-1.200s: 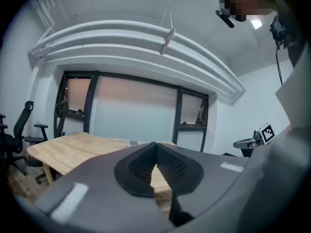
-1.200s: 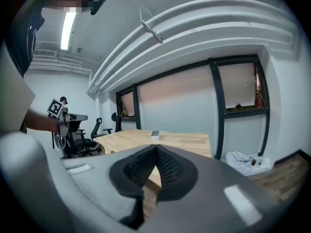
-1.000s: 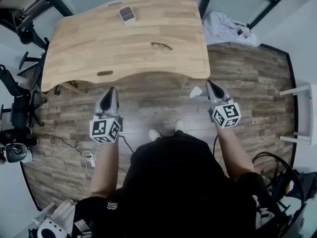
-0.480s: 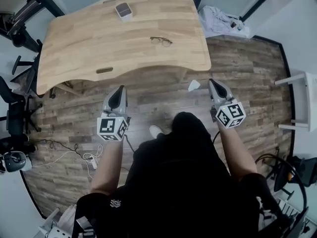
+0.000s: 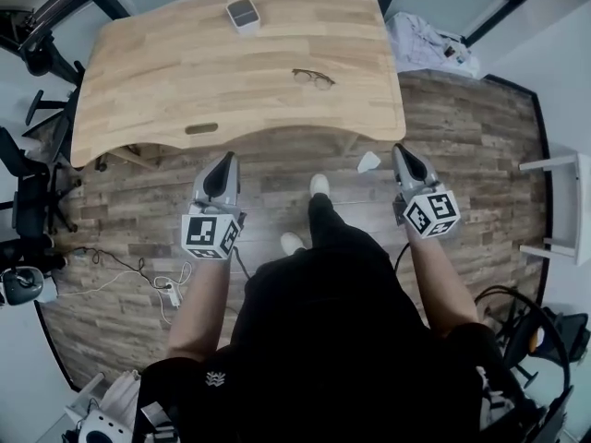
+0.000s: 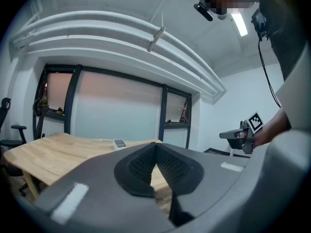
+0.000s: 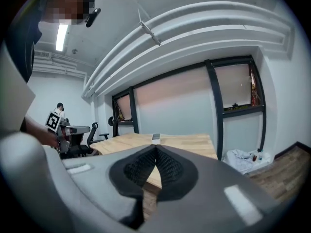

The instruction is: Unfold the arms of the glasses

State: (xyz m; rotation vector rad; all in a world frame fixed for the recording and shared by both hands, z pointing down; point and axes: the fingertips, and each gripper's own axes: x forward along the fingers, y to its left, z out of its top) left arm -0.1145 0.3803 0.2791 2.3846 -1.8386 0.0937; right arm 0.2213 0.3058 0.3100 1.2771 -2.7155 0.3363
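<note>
I hold my left gripper and right gripper out in front of me, well apart, both pointing forward and close to level. Each one's jaws are pressed together at the tips, with nothing between them. Behind the jaws sit the left marker cube and the right marker cube. Behind the cubes, my left forearm and right forearm run back to my body.

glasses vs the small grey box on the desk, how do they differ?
The glasses are a thin dark frame; the grey box is a solid block with a dark top. The glasses lie mid-table, right of centre; the grey box sits by the far edge. Both rest on the wooden table, apart.
</note>
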